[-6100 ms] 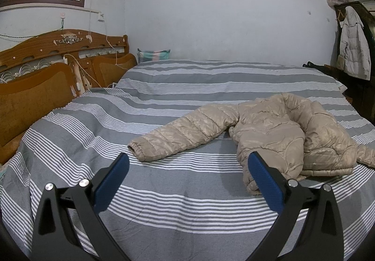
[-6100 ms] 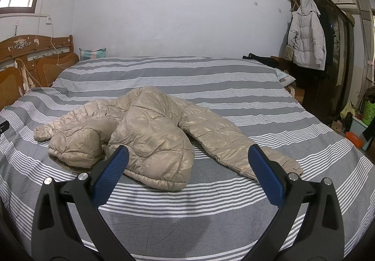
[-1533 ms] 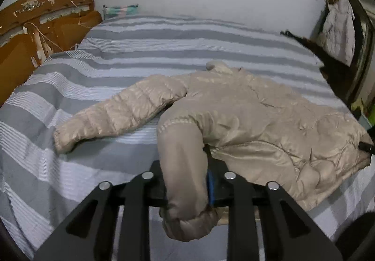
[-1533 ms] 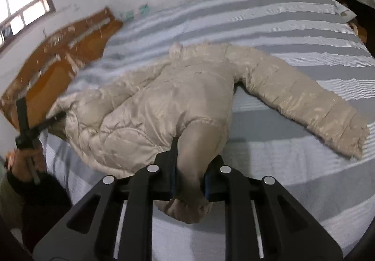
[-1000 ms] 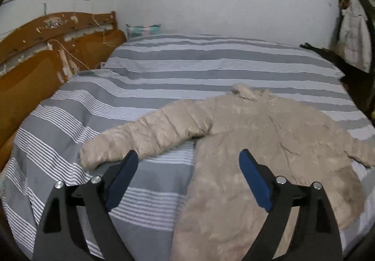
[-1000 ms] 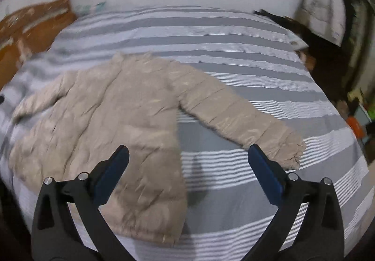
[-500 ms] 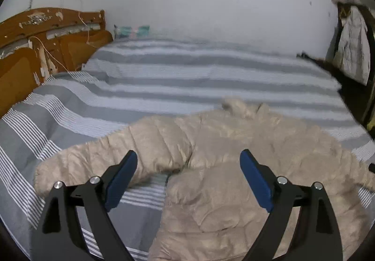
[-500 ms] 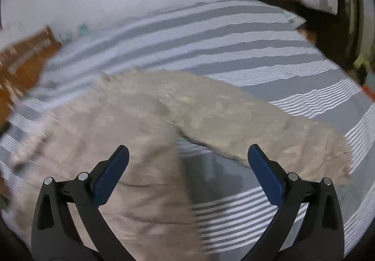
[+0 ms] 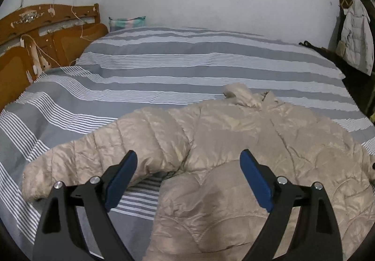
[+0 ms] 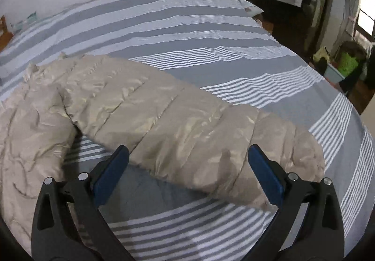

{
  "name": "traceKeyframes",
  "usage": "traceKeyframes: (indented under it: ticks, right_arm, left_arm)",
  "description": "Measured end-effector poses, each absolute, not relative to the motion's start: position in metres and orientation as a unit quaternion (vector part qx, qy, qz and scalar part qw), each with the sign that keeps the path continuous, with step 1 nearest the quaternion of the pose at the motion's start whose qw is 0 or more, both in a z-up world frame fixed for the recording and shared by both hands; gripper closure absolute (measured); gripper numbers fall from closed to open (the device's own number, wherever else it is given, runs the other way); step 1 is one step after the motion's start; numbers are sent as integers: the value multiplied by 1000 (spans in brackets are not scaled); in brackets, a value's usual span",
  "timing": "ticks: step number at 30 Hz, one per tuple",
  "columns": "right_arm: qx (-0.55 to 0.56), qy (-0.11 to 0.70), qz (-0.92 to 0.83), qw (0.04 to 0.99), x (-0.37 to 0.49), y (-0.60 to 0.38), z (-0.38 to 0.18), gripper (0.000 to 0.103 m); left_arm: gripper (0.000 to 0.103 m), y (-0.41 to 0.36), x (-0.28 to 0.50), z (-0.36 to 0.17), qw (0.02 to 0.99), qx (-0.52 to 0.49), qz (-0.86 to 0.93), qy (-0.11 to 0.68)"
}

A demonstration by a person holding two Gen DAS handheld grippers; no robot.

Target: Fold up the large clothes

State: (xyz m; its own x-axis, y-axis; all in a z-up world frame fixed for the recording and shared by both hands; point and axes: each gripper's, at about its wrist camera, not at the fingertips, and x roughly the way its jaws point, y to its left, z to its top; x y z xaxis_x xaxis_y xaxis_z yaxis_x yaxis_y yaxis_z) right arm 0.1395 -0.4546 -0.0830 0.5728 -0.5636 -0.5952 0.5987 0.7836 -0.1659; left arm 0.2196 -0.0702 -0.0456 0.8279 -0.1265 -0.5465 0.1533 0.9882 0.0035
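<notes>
The left gripper (image 9: 187, 174) is held with its blue-padded fingers (image 9: 121, 176) spread wide; nothing is clamped between them and no cloth is seen to be touched, the armpit of the jacket being framed in the gap. The right gripper (image 10: 187, 172) is likewise seen with its fingers (image 10: 264, 174) far apart, the right sleeve (image 10: 187, 127) being framed between them without being pinched.

The beige quilted jacket (image 9: 257, 143) is laid flat on the bed (image 9: 164, 68), its collar pointing away from the grippers and toward the far wall. The left sleeve (image 9: 93, 153) is stretched out sideways from the jacket's body, ending in a cuff on the striped cover. The right sleeve is stretched out to the other side of the jacket's body and lies slanted across the stripes. The fabric is puffy and creased, with a slight sheen.

A wooden headboard (image 9: 46, 33) with peeling paint is seen left of the jacket, and a small striped pillow (image 9: 126, 23) far beyond the jacket's collar, against the wall. A pale coat (image 9: 356, 36) is hung on dark furniture to the right of the jacket. A green basket (image 10: 349, 64) is seen on the floor beyond the bed edge, past the jacket's right cuff.
</notes>
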Motion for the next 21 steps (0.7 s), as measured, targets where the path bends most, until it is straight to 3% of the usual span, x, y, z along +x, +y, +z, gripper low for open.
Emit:
traceKeyframes:
  ticks: [21]
  right_arm:
    - [75,346,-338,872,133,-482,-105,3]
  left_arm:
    - [14,-61,216,-49,960,30,-45,275]
